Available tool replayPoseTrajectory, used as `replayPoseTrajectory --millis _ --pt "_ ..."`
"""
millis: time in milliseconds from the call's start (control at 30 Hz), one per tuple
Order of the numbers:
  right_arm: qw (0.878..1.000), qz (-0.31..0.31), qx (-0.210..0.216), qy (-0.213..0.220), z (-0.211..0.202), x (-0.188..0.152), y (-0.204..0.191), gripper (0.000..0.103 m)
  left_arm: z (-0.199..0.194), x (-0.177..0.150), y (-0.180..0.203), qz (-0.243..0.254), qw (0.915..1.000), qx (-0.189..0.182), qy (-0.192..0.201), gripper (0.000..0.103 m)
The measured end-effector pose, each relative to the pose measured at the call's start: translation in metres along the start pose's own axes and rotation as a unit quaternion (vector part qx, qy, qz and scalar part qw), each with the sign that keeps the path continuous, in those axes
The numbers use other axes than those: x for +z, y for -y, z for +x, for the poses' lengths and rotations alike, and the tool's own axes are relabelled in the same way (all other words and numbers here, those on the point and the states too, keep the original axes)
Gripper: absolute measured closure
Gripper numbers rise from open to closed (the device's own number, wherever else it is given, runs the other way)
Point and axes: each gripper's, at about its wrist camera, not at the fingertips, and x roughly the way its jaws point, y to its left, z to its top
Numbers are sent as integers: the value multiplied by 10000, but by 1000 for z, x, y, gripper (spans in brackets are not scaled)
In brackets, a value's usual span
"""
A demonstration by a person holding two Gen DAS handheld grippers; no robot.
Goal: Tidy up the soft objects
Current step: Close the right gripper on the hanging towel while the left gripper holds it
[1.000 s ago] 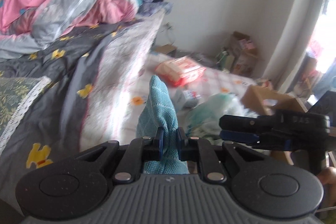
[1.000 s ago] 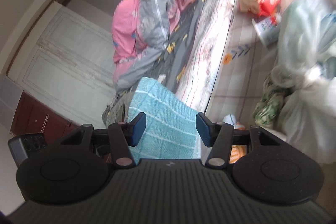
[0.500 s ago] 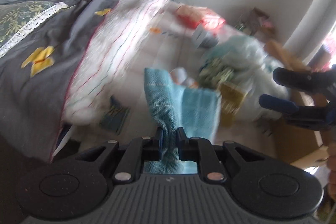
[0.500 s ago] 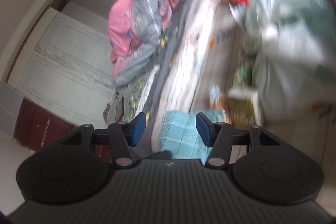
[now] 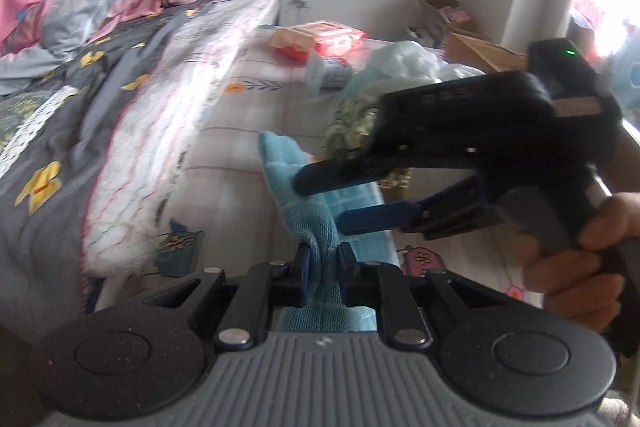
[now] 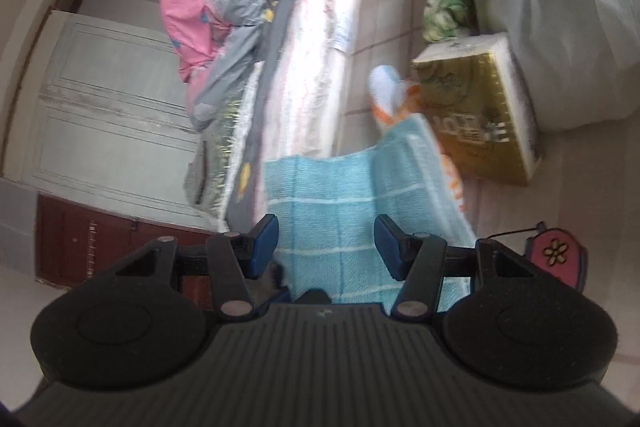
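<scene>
Your left hand-held gripper [image 5: 323, 269] was pinched nearly closed on a bunched fold of the blue towel [image 5: 304, 195], which rose from the jaws and hung beside the bed [image 5: 120, 131], above the patterned floor [image 5: 236, 155]. Your right hand-held gripper [image 5: 324, 199] came in from the right with its jaws partly apart, one finger above the other, either side of the towel's upper part; the pads were not pressing on the cloth. From the right wrist view the towel [image 6: 340, 211] spread out ahead of those parted fingers. A yellow tissue pack [image 6: 480, 111] and a white plastic bag [image 6: 560, 15] lay on the floor beyond it. Your hand [image 5: 580, 263] gripped the right handle.
</scene>
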Motion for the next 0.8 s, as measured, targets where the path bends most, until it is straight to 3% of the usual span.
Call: replayPoseTrajectory --millis 100,300,467,667,800 --pt "9998 176 84 38 -2 3 8 50 9 -1 12 265 9995 -174 -36 84" --pt "9980 -417 -126 465 -28 11 -9 41 26 -3 29 528 9970 -556 -95 77" --pt "9930 -808 -583 627 -47 14 -14 30 34 -4 33 547 9948 -854 -55 55" --pt "9910 -956 -899 265 -49 8 -5 27 32 -13 29 606 9922 -1088 15 35" --pt "9910 -897 -993 -81 -37 2 8 27 31 -15 28 656 9906 -1199 25 33"
